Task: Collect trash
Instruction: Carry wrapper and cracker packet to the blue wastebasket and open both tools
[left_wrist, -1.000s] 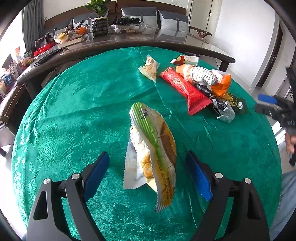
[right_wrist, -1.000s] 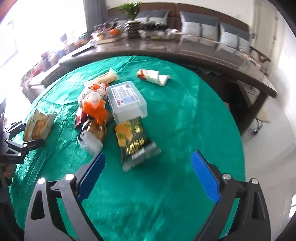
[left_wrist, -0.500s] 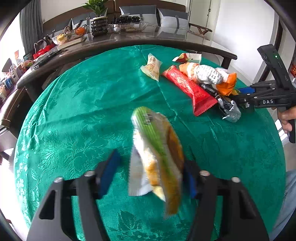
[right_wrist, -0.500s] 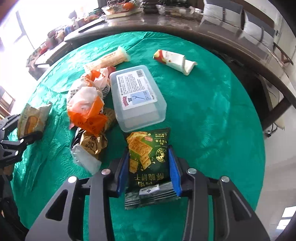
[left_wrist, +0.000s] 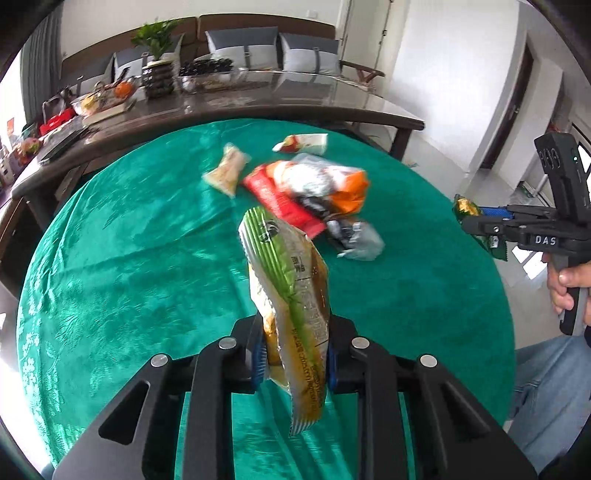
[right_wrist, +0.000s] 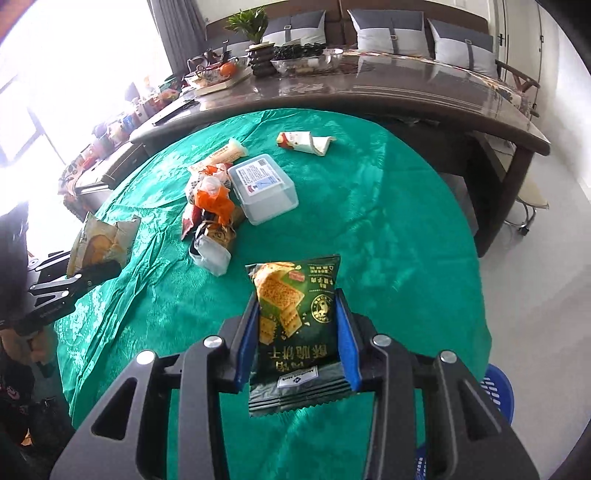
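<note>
Left wrist: left gripper jaws just closing, now clamping green-striped snack bag; "DAS" showing on right gripper, squeezing dark-green cracker pack; green tablecloth, sofa far.

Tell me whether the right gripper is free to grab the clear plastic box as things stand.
Probably not: the right gripper is shut on the green cracker packet. The clear plastic box lies unobstructed on the table beyond it.

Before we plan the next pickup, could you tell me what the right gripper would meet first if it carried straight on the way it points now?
Probably the green tablecloth just beyond the cracker packet that the right gripper holds. The clear plastic box lies further along, slightly left; depth is uncertain.
</note>
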